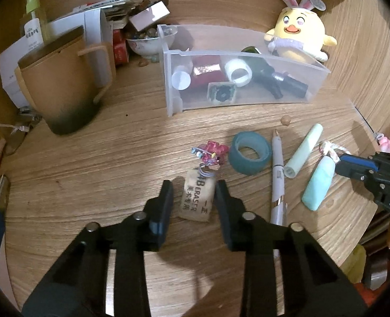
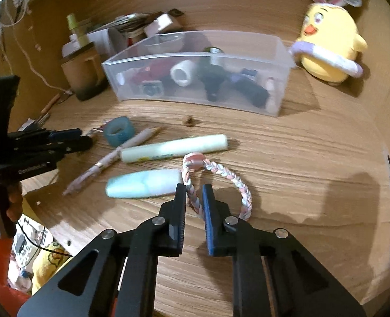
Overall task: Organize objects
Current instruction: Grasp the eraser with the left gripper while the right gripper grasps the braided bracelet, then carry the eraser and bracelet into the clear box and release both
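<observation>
A tan 4B eraser (image 1: 197, 198) lies on the wooden desk between the open fingers of my left gripper (image 1: 194, 194); I cannot tell if they touch it. A beaded pink charm (image 1: 211, 154) sits just beyond it. My right gripper (image 2: 194, 194) straddles one strand of a pink-and-white braided bracelet (image 2: 231, 178), with the jaws narrowly apart. Beside it lie a pale blue tube (image 2: 144, 183), a light green marker (image 2: 173, 148), a white pen (image 2: 110, 159) and a teal tape roll (image 2: 118, 131). A clear plastic bin (image 1: 237, 75) holds several small items.
A yellow chick plush (image 1: 301, 35) stands behind the bin at right. A brown lidded mug (image 1: 62, 84), a spray bottle (image 1: 32, 18), boxes and a bowl of beads (image 1: 148, 42) crowd the back left. A wooden wall (image 1: 379, 66) closes the right side.
</observation>
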Tool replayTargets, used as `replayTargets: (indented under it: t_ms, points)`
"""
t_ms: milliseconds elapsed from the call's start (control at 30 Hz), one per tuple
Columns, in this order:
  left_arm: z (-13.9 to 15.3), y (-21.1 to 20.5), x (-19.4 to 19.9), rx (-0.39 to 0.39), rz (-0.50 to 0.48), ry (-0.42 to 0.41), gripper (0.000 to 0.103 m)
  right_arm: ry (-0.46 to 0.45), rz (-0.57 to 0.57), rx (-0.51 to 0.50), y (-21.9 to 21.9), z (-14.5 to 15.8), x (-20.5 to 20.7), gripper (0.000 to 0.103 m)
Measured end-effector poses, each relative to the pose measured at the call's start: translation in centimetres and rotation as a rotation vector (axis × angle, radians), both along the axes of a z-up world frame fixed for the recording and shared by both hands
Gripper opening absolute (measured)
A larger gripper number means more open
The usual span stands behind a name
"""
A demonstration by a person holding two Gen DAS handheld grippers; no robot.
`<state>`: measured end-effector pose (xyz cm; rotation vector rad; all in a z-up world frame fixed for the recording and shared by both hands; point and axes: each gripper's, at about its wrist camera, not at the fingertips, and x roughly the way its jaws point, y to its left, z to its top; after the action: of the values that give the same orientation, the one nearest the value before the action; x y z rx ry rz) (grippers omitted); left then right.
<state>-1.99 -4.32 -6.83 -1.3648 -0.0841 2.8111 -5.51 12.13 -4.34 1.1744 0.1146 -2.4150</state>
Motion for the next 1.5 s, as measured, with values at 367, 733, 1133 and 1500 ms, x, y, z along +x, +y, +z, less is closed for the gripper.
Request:
replayTargets:
  t_ms: [367,733,1133,1500]
  points:
    - [0.6,-0.4,1.4,-0.006,0.049,0.02,0.023,0.017,-0.062,-0.024,2.3,0.4,-0.3,0.008]
    - [3.1,-0.6,1.2,0.025,0.066,0.098,0.023,0.057,-0.059,-0.021,1.9,2.4,-0.7,0.01]
    - [5.0,0.5,-1.0,0.079,0.03,0.144,0.023,0.027,-0.038,0.095,0.4,0.2,-3.7,0.037]
    - [7.5,1.6,-4.0,0.07,0.022,0.196,0.023,0.05,-0.035,0.013,1.8,1.1,-4.2,0.014]
